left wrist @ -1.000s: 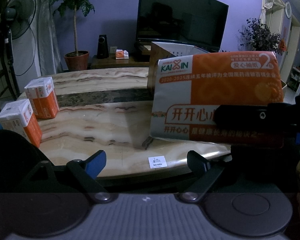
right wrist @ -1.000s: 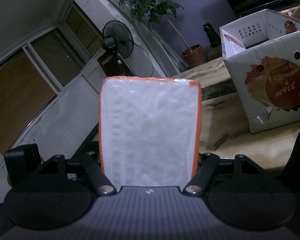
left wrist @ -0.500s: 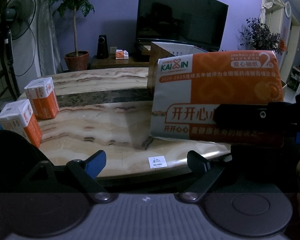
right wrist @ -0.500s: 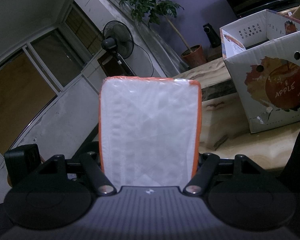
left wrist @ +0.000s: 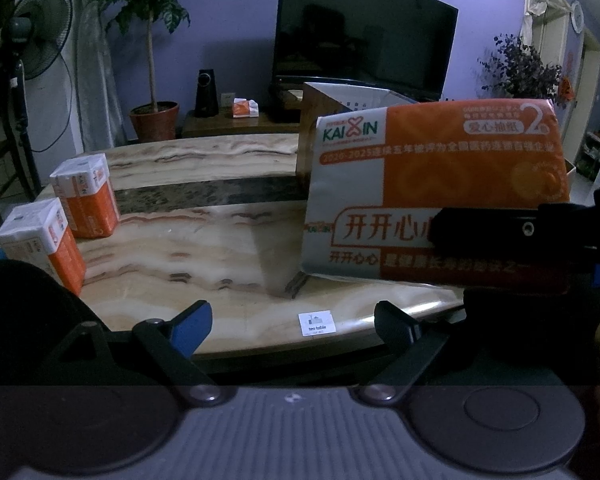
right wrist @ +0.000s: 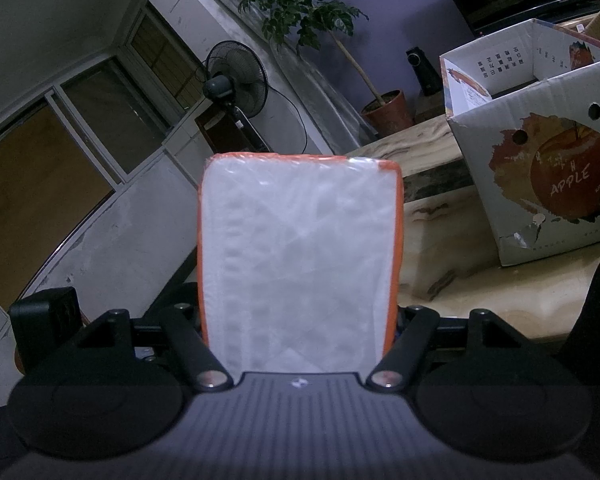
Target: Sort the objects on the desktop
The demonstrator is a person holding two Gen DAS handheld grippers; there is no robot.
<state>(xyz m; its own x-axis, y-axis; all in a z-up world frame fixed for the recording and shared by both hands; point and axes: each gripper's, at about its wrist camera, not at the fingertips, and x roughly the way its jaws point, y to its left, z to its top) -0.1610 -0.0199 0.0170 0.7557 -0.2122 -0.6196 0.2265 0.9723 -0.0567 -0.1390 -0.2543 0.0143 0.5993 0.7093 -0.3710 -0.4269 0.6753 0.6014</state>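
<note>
My right gripper (right wrist: 298, 314) is shut on an orange and white tissue pack (right wrist: 300, 248), which it holds above the marble table (left wrist: 204, 256). In the left wrist view the same tissue pack (left wrist: 420, 184) hangs at the right, with a black finger (left wrist: 500, 228) of the right gripper across its face. An open apple carton (right wrist: 540, 184) stands on the table to the right of the pack. Two more tissue packs (left wrist: 86, 200) (left wrist: 40, 240) stand upright at the table's left end. My left gripper (left wrist: 292, 316) is open over the table's near edge with nothing between its fingers.
A small white label (left wrist: 317, 323) is stuck near the table's front edge. Behind the table are a television (left wrist: 364, 32), a potted tree (left wrist: 154, 120), a speaker (left wrist: 206, 92) and a standing fan (left wrist: 36, 48). A dark strip crosses the tabletop.
</note>
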